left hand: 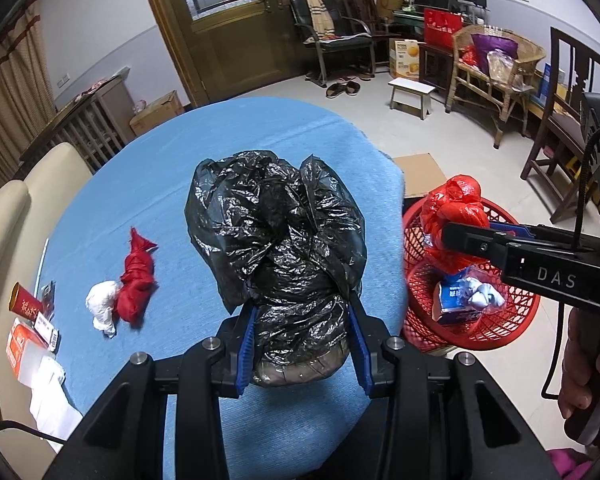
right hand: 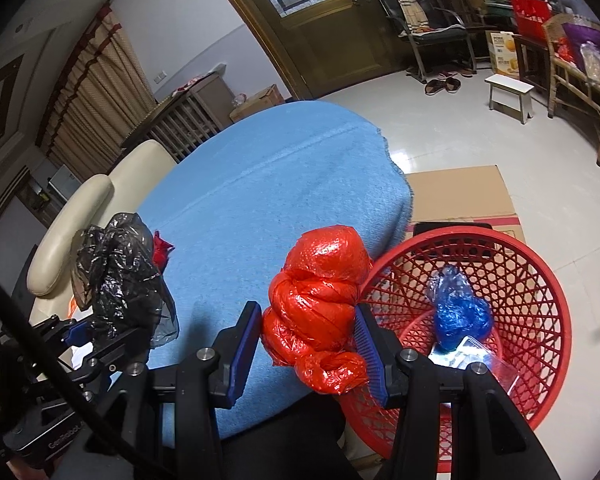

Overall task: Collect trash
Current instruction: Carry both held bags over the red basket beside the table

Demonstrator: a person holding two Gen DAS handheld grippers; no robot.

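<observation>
Each camera rides on its own gripper, looking forward and steeply down along the fingers, close over the blue tablecloth (left hand: 148, 184). Both views share that cloth, the red basket (right hand: 548, 280), the wooden door (left hand: 236, 32) and each other's gripper.

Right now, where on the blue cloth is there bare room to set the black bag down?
The far half of the blue cloth, beyond the black bag, is bare. A smaller patch lies between that bag and the red-and-white bundle. The left edge is crowded with small boxes; the red basket borders the right.
</observation>
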